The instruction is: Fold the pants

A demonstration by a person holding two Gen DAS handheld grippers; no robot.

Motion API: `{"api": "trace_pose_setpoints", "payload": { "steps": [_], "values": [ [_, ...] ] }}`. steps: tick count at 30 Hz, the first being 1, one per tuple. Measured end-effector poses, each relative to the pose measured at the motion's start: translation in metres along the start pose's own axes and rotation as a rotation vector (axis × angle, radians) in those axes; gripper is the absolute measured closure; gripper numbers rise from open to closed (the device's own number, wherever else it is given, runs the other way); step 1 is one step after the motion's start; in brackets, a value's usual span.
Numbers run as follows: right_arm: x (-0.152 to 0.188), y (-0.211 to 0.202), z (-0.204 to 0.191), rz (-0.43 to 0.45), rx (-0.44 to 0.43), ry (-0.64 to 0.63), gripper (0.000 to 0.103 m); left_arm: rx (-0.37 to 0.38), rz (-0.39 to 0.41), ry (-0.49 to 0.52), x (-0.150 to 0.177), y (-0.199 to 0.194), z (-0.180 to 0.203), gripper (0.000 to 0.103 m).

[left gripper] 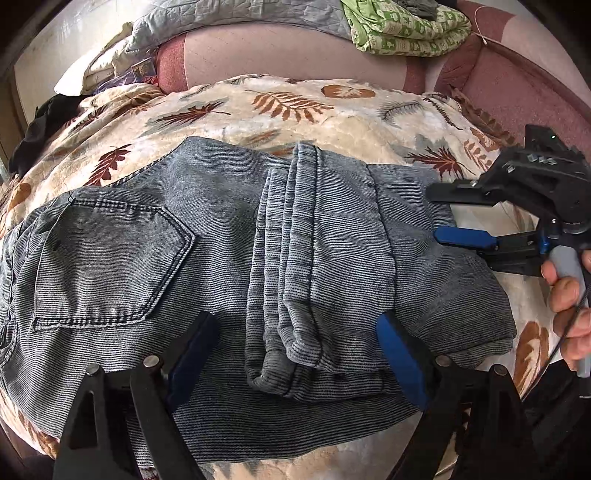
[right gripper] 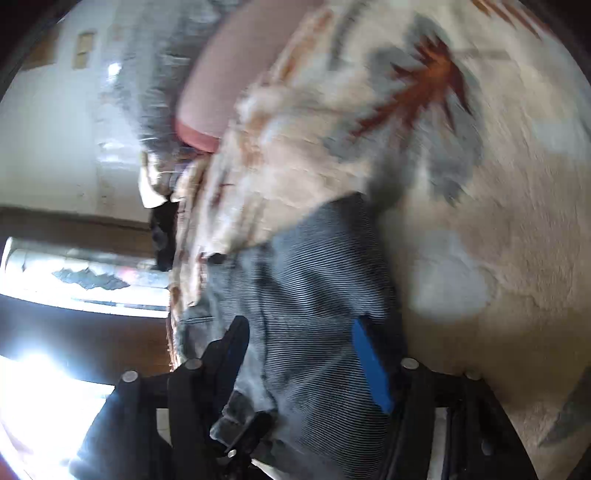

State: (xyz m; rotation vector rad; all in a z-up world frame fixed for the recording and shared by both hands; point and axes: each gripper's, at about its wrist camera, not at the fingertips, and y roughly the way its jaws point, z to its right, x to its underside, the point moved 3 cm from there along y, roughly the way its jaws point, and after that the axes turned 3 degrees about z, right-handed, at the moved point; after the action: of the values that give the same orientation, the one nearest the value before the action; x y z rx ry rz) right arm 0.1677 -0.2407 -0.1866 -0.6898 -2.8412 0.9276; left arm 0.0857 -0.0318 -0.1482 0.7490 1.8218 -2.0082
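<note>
Grey-blue ribbed jeans [left gripper: 207, 236] lie folded on a leaf-print blanket [left gripper: 295, 103], back pocket [left gripper: 110, 266] at the left, the leg ends [left gripper: 303, 258] folded over the middle. My left gripper [left gripper: 295, 350] is open just above the near edge, its blue pads [left gripper: 402, 362] either side of the folded leg ends. My right gripper [left gripper: 443, 214] shows at the right edge of the jeans, held by a hand, jaws apart. In the blurred right wrist view the right gripper [right gripper: 303, 354] is open over the jeans [right gripper: 314, 288].
A pink sofa back [left gripper: 288, 51] rises behind the blanket. A grey quilt [left gripper: 229, 18] and a green patterned cloth [left gripper: 402, 26] lie on top of it. Dark clothes [left gripper: 48, 118] sit at the far left. A bright window [right gripper: 44, 387] shows in the right wrist view.
</note>
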Motion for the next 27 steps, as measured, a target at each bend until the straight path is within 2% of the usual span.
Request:
{"api": "trace_pose_setpoints", "payload": {
  "steps": [1,4,6,8,9,10,11,13,16,20,21,24,27],
  "values": [
    [-0.002,-0.005,0.0,0.013,-0.032,0.008,0.059,0.004,0.01,-0.003,0.001,-0.002,-0.001,0.014],
    [-0.009,-0.021,-0.016,0.067,-0.048,-0.052,0.054,0.01,0.019,-0.008,0.002,-0.002,-0.001,0.014],
    [-0.018,-0.021,-0.024,0.065,-0.093,-0.055,0.052,0.01,0.023,-0.004,0.002,-0.003,-0.001,0.014],
    [-0.032,-0.015,-0.028,0.081,-0.082,-0.076,0.049,0.017,0.024,-0.006,0.002,-0.002,-0.002,0.014],
    [-0.039,-0.007,-0.024,0.077,-0.059,-0.087,0.043,0.018,0.025,-0.006,0.001,-0.002,-0.002,0.014],
    [-0.045,0.006,-0.015,0.048,-0.034,-0.058,0.044,0.018,0.026,-0.004,0.002,-0.003,-0.002,0.014],
    [-0.049,0.012,-0.006,0.034,-0.064,-0.007,0.045,0.02,0.027,-0.003,0.002,-0.002,-0.002,0.014],
    [-0.051,0.003,-0.014,0.06,-0.075,-0.025,0.045,0.026,0.035,-0.006,0.002,-0.003,-0.004,0.014],
    [-0.031,-0.019,-0.033,0.05,-0.094,-0.099,0.044,0.031,0.036,-0.008,0.002,-0.003,-0.004,0.014],
    [0.024,-0.042,-0.037,-0.001,-0.133,-0.123,0.044,0.038,0.039,-0.009,0.002,-0.003,-0.005,0.014],
    [0.038,-0.044,-0.033,-0.013,-0.139,-0.117,0.041,0.037,0.038,-0.01,0.002,-0.003,-0.005,0.014],
    [0.066,-0.029,-0.008,-0.074,-0.033,-0.128,0.039,0.031,0.035,-0.012,0.002,-0.002,-0.004,0.013],
    [0.064,-0.038,0.002,-0.036,-0.122,-0.019,0.04,0.038,0.028,-0.017,0.0,-0.007,-0.006,0.013]
  ]
}}
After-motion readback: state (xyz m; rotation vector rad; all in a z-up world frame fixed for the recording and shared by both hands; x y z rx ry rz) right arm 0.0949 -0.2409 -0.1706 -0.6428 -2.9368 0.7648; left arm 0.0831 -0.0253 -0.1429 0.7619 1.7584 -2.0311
